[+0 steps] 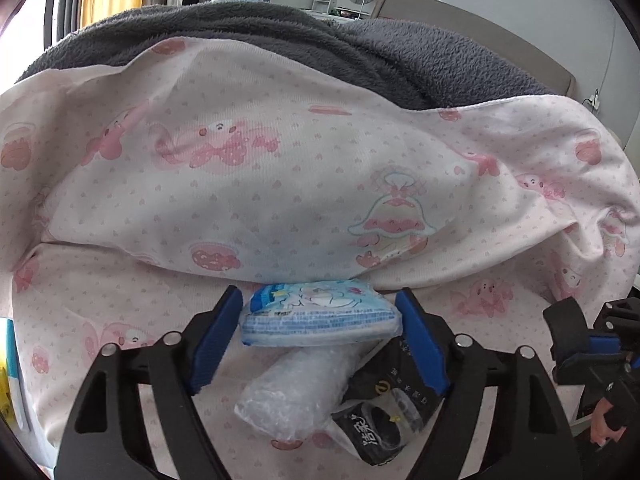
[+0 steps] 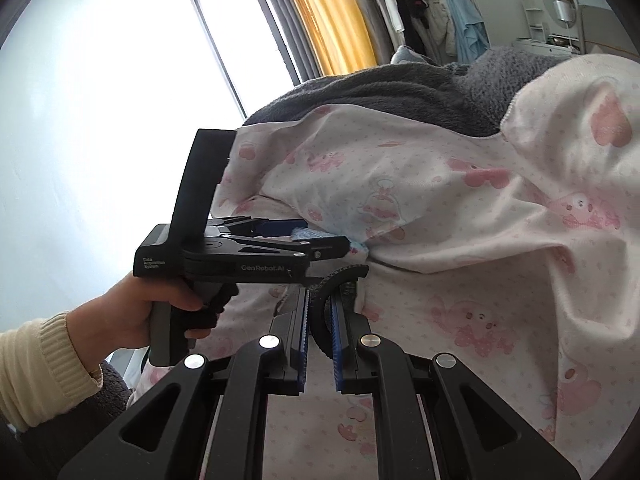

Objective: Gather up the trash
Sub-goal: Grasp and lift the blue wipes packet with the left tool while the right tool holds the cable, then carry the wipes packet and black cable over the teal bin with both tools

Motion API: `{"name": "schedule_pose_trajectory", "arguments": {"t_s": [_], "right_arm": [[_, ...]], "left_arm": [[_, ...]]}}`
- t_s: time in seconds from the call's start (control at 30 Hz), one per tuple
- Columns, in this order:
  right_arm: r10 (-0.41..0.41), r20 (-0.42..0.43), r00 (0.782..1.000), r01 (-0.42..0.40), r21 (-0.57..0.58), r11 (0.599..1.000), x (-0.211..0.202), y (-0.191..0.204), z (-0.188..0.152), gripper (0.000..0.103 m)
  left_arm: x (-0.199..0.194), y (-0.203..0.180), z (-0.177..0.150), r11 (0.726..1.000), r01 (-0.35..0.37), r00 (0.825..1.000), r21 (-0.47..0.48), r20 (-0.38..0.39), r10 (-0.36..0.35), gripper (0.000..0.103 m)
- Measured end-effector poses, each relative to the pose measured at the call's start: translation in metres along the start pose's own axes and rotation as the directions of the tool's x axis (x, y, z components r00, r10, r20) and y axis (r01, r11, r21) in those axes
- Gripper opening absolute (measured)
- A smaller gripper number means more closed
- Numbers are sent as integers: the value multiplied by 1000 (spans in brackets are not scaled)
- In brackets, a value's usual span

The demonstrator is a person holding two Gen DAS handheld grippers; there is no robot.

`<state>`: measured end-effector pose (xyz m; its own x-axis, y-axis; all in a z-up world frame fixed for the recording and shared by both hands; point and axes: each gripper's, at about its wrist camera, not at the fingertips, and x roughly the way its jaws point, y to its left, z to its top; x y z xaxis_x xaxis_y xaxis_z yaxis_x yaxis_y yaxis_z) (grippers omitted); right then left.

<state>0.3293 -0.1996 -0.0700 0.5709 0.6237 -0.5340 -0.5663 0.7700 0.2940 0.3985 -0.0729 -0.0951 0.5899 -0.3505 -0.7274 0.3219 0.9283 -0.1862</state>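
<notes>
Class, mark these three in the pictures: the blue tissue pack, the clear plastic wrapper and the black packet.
blue tissue pack (image 1: pixel 320 318): left wrist view, on its printed front face.
clear plastic wrapper (image 1: pixel 294 394): left wrist view, on its crinkled middle.
black packet (image 1: pixel 394 412): left wrist view, on its printed black face.

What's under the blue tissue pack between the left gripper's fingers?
Under the blue tissue pack lies a clear bubble-wrap bundle, overlapping a black printed packet, all on the pink-print bedsheet. The bundle's top end and the sheet beneath the pack are covered.
</notes>
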Motion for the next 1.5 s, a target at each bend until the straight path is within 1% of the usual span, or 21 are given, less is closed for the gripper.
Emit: {"name": "schedule_pose_trajectory", "arguments": {"t_s": [0.1,0.17,0.3,0.4,0.5,0.63,0.77,0.9,1.07,1.13,1.23,1.3,1.4,1.5], "right_arm": [[-12,13,1000,12,24,1000,-3,-6,1,10],[-13,18,1000,13,30,999,-4,-7,2,10],[-17,46,999,15,63,998,-8,-9,5,10],[-2,74,997,-6,99,995,-10,-9,9,10],[-16,91,996,6,110,994,-12,-2,12,10],[-14,113,993,-2,140,990,-16,4,16,10],[-15,137,990,-4,138,990,-20,17,21,10],[-8,133,991,-9,119,993,-14,36,26,10],[-17,109,994,8,85,996,-3,55,29,10],[-18,101,995,10,83,996,4,62,30,10],[-14,92,996,6,86,996,15,71,33,10],[-7,83,996,0,79,997,25,80,35,10],[15,70,997,-19,62,998,39,97,37,10],[35,58,998,-37,43,998,51,115,40,10]], "left_arm": [[1,-2,1,1000,-8,1000,13,-3,8,76],[-4,-2,0,1000,-14,1000,13,16,14,75],[-25,-4,-3,1000,-27,996,9,90,26,75],[-44,-4,-4,999,-45,989,2,144,44,75],[-65,-2,-9,998,-65,980,-18,186,68,75],[-90,3,-16,996,-86,970,-38,224,92,75],[-114,9,-24,991,-127,957,-37,259,133,75],[-134,18,-33,987,-158,949,-40,269,163,74],[-163,39,-56,975,-216,938,-44,270,220,74],[-173,50,-64,971,-232,934,-64,263,241,74],[-189,73,-77,961,-248,929,-123,252,272,74],[-196,85,-85,954,-261,925,-146,245,291,74],[-208,103,-98,941,-289,916,-173,235,325,74],[-217,123,-111,929,-293,914,-227,218,342,74]]}}
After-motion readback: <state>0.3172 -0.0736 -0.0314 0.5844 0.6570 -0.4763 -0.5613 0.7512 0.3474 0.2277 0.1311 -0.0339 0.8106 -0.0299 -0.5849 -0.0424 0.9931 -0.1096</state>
